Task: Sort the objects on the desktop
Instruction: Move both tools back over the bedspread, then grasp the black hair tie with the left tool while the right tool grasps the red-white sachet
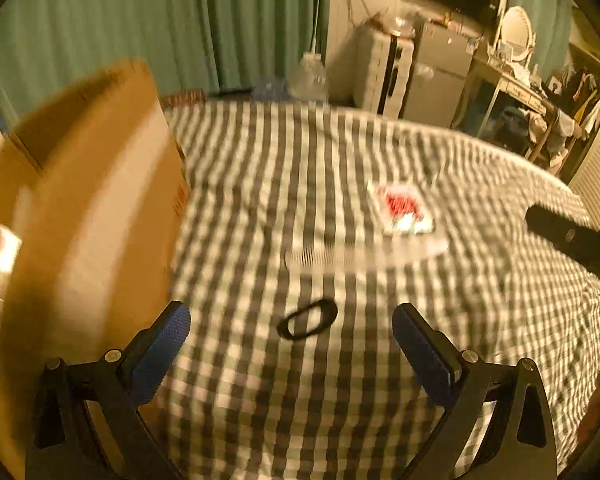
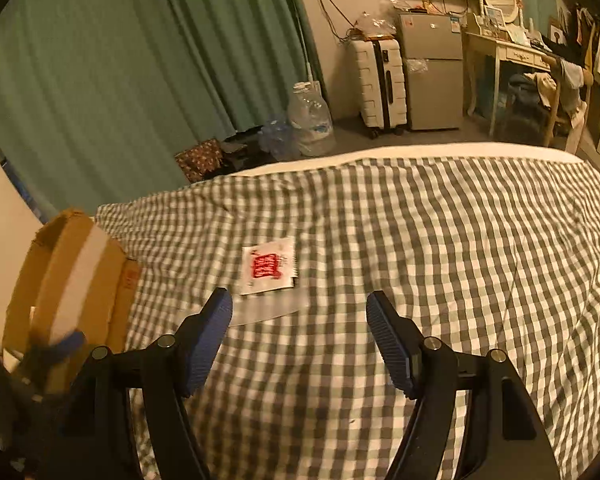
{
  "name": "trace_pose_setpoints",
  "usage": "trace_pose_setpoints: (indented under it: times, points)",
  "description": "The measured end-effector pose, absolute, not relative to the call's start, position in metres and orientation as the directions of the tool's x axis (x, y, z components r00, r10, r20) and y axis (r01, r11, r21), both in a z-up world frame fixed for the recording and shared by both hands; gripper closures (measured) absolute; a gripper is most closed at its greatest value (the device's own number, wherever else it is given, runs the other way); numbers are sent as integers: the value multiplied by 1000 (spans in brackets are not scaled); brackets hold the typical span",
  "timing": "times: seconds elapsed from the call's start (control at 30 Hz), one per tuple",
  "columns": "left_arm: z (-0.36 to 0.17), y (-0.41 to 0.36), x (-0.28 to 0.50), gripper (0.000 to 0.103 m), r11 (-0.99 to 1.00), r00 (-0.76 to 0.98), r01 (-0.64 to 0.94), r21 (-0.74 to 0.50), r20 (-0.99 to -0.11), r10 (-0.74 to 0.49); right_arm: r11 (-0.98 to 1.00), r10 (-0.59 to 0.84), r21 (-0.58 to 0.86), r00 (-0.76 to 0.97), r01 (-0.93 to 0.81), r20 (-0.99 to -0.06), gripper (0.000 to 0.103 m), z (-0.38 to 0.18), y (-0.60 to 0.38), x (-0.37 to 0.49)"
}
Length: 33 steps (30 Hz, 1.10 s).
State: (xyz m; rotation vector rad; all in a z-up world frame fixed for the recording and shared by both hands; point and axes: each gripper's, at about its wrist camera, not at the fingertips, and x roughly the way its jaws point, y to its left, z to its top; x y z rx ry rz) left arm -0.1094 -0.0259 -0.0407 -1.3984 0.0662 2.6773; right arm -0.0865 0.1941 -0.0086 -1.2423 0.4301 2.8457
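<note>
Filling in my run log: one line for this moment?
left hand-held gripper: open over black ring | right hand-held gripper: open, empty | packet: on cloth

Motion blur smears the cardboard box (image 1: pixel 96 184) and clear comb (image 1: pixel 364 254); the red packet's (image 2: pixel 267 266) print is unreadable.

Packet (image 2: pixel 269 270) on cloth (image 2: pixel 420 240), right of box (image 2: pixel 80 272)

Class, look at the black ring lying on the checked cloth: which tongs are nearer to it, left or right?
Left. The black ring lies just ahead of the open left tongs, level with their tips. The right tongs are open near the red-and-white sachet; their camera shows no ring.
</note>
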Motion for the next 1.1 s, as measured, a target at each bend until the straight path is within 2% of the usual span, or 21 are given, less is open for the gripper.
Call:
trace_pose_setpoints:
  times: [0.23, 0.3, 0.37, 0.43, 0.5, 0.53, 0.57, 0.6, 0.7, 0.87, 0.9, 0.93, 1.0, 1.03, 1.07, 1.1]
  points:
    - [-81, -30, -125, 2, -988, -494, -104, -111, -856, 149, -975, -112, 208, -647, -74, -755, 34, -36, 184, -108]
    - [-92, -33, -130, 19, -988, -458, -86, -125, -876, 150, -980, -112, 191, -640, -56, -760, 34, -39, 177, -123]
    - [-95, -37, -131, 19, -988, -441, -76, -136, -884, 156, -982, -125, 186, -643, -28, -756, 34, -44, 170, -133]
    - [-94, -38, -130, 27, -988, -454, -77, -137, -877, 157, -985, -127, 171, -639, -8, -759, 34, -48, 161, -146]
    - [-93, -39, -129, 53, -991, -466, -69, -118, -874, 137, -988, -130, 155, -630, 16, -766, 34, -56, 152, -158]
    - [-92, -42, -129, 59, -990, -469, -64, -127, -872, 142, -989, -133, 145, -622, 31, -772, 34, -61, 147, -164]
    - [-90, -45, -128, 75, -988, -471, -62, -144, -868, 156, -989, -136, 143, -620, 38, -773, 34, -62, 141, -167]
    - [-89, -49, -128, 86, -984, -469, -58, -171, -865, 178, -989, -137, 141, -616, 42, -776, 34, -66, 138, -171]
    - [-87, -57, -128, 96, -971, -463, -49, -235, -856, 230, -982, -171, 182, -604, 43, -778, 34, -77, 132, -183]
    - [-81, -46, -135, 96, -971, -501, -73, -228, -834, 233, -975, -170, 222, -573, -21, -802, 34, -94, 134, -198]
    - [-79, -46, -136, 96, -970, -509, -75, -232, -827, 238, -975, -164, 222, -576, -31, -801, 39, -95, 136, -197]
    - [-80, -45, -138, 96, -967, -506, -80, -241, -826, 248, -981, -132, 189, -576, -41, -807, 57, -95, 137, -195]
    - [-82, -45, -140, 96, -970, -508, -70, -231, -829, 234, -980, -146, 196, -586, -23, -797, 74, -92, 141, -190]
    - [-82, -47, -140, 96, -969, -506, -69, -236, -829, 238, -979, -154, 202, -588, -15, -794, 91, -89, 142, -185]
    - [-83, -44, -143, 96, -971, -509, -64, -232, -829, 232, -982, -148, 189, -587, -9, -796, 96, -87, 145, -179]
    - [-82, -44, -141, 96, -970, -512, -66, -233, -827, 233, -984, -140, 176, -589, -5, -796, 96, -84, 145, -175]
